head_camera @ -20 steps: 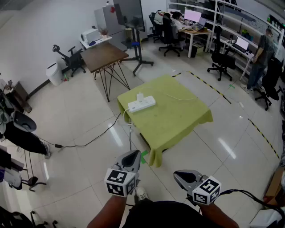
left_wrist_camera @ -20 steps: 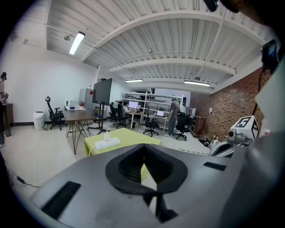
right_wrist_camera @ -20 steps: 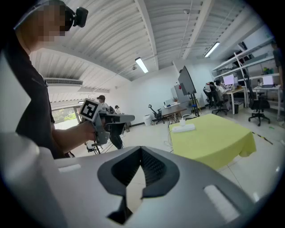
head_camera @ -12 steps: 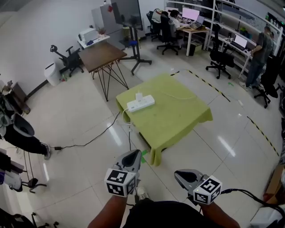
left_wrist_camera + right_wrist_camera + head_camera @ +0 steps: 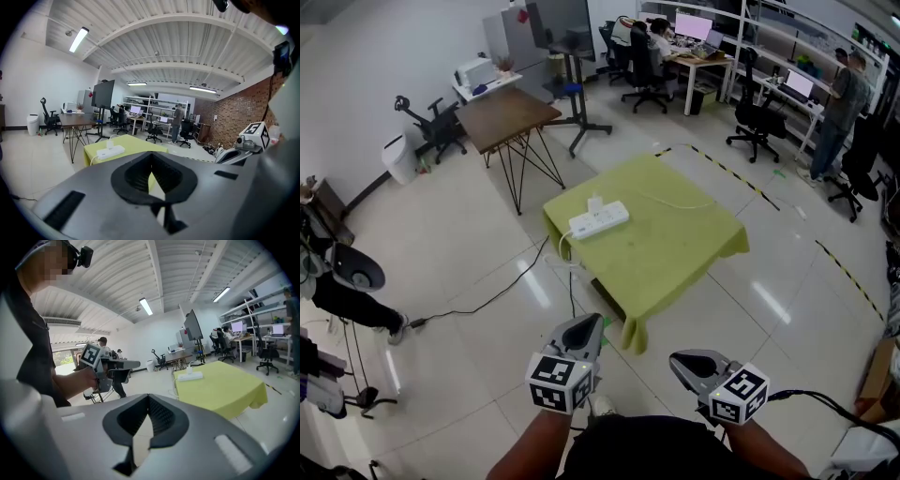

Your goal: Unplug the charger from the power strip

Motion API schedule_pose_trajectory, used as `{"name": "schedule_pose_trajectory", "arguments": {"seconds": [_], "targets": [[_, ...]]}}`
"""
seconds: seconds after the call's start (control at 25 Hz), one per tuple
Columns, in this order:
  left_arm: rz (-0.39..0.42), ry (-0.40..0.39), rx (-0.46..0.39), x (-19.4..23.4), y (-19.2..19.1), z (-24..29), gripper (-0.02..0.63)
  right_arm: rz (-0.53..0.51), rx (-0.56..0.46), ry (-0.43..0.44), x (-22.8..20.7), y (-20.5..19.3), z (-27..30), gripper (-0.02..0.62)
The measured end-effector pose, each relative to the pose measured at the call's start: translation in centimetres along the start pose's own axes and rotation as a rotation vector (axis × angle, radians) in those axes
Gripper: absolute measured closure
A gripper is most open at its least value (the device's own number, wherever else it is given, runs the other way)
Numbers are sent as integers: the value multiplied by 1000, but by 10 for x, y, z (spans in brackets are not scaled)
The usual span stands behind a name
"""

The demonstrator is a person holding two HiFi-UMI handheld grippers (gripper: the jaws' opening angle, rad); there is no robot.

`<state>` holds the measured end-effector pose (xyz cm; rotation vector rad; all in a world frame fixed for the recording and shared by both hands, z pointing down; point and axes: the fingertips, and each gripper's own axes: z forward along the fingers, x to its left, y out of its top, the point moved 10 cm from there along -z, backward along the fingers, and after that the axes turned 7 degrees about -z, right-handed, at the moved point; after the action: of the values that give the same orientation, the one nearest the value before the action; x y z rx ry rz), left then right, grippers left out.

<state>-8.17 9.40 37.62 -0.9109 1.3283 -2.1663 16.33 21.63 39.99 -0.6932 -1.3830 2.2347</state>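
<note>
Task not started, as far as the frames show. The charger [image 5: 595, 202], a small white block, stands plugged into the white power strip [image 5: 599, 219]. The strip lies near the far left corner of the low worktop [image 5: 675, 258], which is covered by a yellow-green cloth. A thin white cable [image 5: 680, 204] trails across the cloth to the right and seems to come from the charger. The strip's own cord [image 5: 565, 251] drops off the left edge to the floor.

Both claws sit low in the head view, close to the person's body and well apart from the worktop, with bare floor tiles between. The left claw [image 5: 581, 333] is clenched, jaws together with nothing between them. The right claw [image 5: 694, 364] is likewise clenched and empty. Both point forward and slightly down, roughly toward the worktop.

Nothing is done yet: the charger is seated and nothing has been touched. Everything is left:
- close the distance to the worktop
- release a claw and grip the charger body
- pull it straight up out of the socket

The strip looks light and loose on the cloth. It will probably lift with the charger unless the other claw pins it down.
</note>
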Motion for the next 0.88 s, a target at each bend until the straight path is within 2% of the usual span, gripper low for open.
{"name": "schedule_pose_trajectory", "arguments": {"seconds": [0.24, 0.52, 0.88], "targets": [[18, -44, 0, 33, 12, -6, 600, -31, -30, -32, 2, 25, 41, 592], [-15, -40, 11, 66, 10, -10, 600, -50, -39, -36, -4, 47, 80, 592], [-30, 0, 22, 96, 20, -1, 600, -77, -42, -47, -51, 65, 148, 591]]}}
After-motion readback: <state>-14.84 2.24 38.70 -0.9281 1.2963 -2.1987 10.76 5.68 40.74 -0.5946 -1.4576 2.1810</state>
